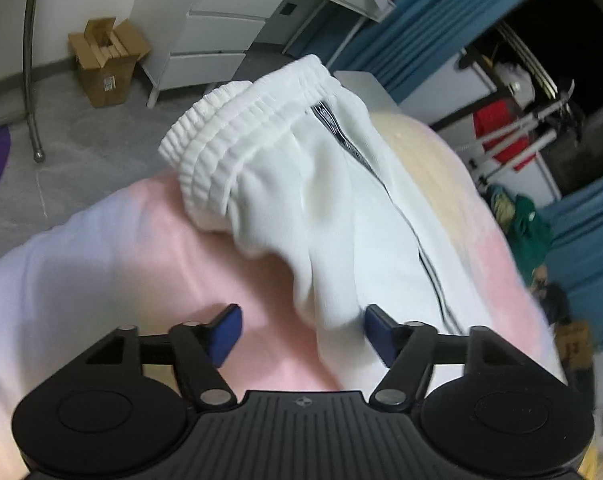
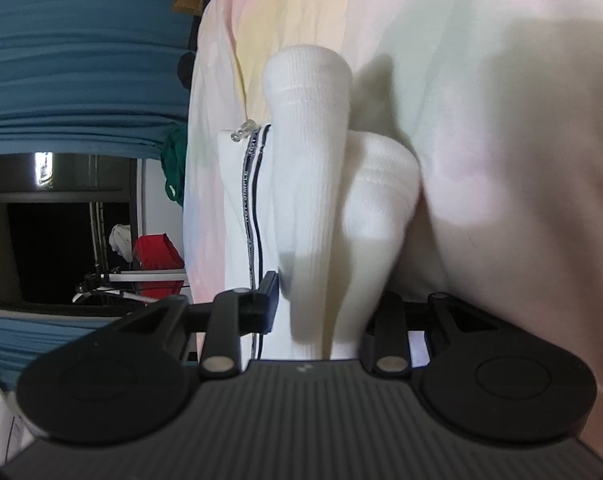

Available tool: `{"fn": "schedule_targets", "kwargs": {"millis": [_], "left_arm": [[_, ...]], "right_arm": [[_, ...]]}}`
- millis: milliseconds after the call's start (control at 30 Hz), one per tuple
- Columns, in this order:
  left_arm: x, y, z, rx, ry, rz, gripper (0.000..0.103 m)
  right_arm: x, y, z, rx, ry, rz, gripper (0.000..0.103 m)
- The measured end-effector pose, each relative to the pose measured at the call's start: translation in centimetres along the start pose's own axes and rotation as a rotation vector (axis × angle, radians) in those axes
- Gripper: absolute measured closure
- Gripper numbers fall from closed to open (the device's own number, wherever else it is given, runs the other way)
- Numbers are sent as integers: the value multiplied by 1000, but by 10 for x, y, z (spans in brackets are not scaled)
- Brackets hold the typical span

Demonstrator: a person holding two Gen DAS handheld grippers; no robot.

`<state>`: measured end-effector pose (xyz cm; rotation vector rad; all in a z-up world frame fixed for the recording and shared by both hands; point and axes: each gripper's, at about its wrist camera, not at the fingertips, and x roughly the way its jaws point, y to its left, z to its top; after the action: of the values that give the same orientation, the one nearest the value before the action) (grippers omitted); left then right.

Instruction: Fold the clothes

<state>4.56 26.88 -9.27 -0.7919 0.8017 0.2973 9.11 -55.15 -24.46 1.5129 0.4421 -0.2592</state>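
Observation:
White pants [image 1: 301, 184] with a ribbed elastic cuff and a dark side stripe lie bunched on a pastel pink and yellow blanket [image 1: 113, 248]. My left gripper [image 1: 301, 334] is open, its blue pads either side of the near end of the white fabric, which lies partly between them. In the right wrist view the ribbed white cuffs [image 2: 313, 168] stand up in front of my right gripper [image 2: 321, 304]. Its jaws are wide apart with the white fabric between them; the right finger is mostly hidden behind the cloth.
A cardboard box [image 1: 105, 60] and white drawers [image 1: 217, 28] stand on the grey floor beyond the blanket. Blue curtains [image 1: 433, 12] hang at the right. A tripod and red item [image 1: 501, 136] stand by a dark opening. Blue curtains [image 2: 81, 60] also fill the left.

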Motion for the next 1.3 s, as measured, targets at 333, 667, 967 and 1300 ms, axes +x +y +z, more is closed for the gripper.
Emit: {"fn": "schedule_targets", "kwargs": {"millis": [333, 667, 967, 1300], "left_arm": [[-45, -57, -48, 255, -82, -26, 25], [-3, -174, -103, 602, -202, -144, 23], [76, -182, -139, 786, -163, -5, 23], [112, -175, -148, 871, -114, 55, 22]], "right_arm": [[1, 18, 2, -1, -130, 114, 67], [0, 9, 14, -66, -142, 15, 69], [7, 17, 15, -149, -141, 10, 71], [1, 67, -8, -477, -210, -93, 92]]}}
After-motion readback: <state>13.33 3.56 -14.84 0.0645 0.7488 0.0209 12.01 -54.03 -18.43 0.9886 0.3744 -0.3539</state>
